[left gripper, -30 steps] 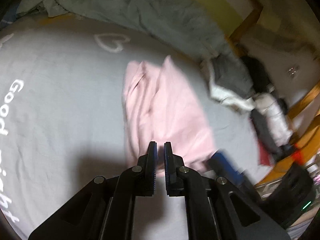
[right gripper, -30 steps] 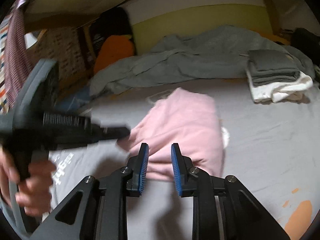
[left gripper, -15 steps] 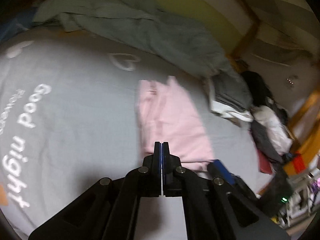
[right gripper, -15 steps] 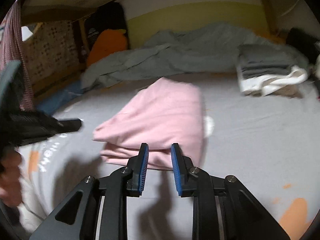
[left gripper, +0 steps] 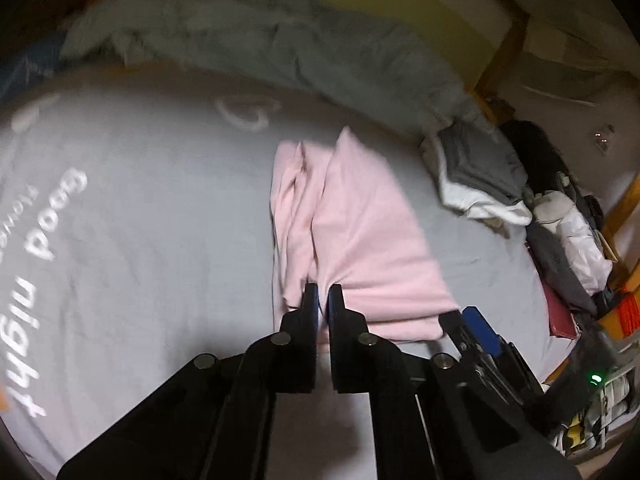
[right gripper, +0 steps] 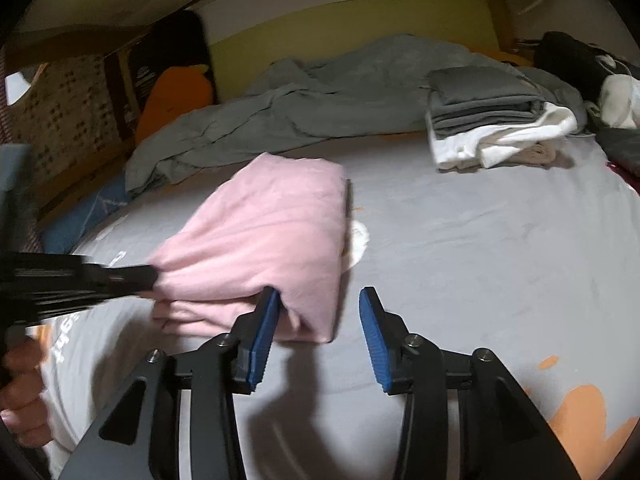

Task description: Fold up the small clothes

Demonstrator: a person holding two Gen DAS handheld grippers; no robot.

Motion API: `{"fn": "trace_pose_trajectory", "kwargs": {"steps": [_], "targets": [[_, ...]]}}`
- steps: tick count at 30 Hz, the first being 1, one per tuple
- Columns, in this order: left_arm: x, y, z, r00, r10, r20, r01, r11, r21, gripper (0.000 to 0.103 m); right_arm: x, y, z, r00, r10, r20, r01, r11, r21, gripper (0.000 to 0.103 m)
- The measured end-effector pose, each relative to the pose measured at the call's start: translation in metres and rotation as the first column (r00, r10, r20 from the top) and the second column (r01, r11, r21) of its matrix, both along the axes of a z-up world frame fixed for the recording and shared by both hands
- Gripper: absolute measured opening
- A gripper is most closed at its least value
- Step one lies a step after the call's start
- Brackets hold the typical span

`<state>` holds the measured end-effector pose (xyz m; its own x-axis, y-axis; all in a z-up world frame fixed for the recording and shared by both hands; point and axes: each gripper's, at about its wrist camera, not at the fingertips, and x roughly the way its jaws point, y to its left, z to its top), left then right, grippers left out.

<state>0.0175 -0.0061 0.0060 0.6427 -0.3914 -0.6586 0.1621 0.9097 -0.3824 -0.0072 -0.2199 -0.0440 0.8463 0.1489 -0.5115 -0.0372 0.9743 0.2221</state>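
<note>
A folded pink garment (left gripper: 360,240) lies on the grey bed sheet (left gripper: 140,240). My left gripper (left gripper: 322,294) is at the garment's near edge, jaws all but together, and the cloth puckers into its tips. In the right wrist view the left gripper (right gripper: 148,276) comes in from the left and pinches the pink garment's (right gripper: 264,236) left corner. My right gripper (right gripper: 318,294) is low at the near right corner with its jaws opening. That corner sits between the blue pads (right gripper: 262,332), which do not press on it.
A stack of folded grey and white clothes (right gripper: 488,120) sits at the back right of the bed. A crumpled grey-green blanket (right gripper: 320,96) runs along the far side. More clothes are piled off the right edge (left gripper: 568,232). A hand (right gripper: 20,400) holds the left gripper's handle.
My left gripper closed and came to the pink garment's near edge. My right gripper dropped toward the garment's near corner and spread its jaws wider.
</note>
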Motion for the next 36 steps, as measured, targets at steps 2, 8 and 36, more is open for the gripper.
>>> {"fn": "trace_pose_trajectory", "kwargs": {"steps": [2,8,36], "targets": [[-0.002,0.001,0.005,1.0,0.008,0.001,-0.008,1.0,-0.013,0.004,-0.002,0.0,0.004,0.998,-0.056,0.03,0.057,0.997,-0.047,0.041],[0.007,0.011,-0.04,0.988,0.041,-0.146,-0.048,0.998,-0.04,0.004,-0.003,0.0,-0.005,0.999,-0.017,-0.042,0.016,1.0,-0.02,0.04],[0.203,0.006,0.006,0.972,-0.231,-0.038,0.215,0.945,-0.248,0.045,0.001,0.003,-0.011,0.994,0.106,-0.038,-0.102,0.991,0.091,0.039]]}}
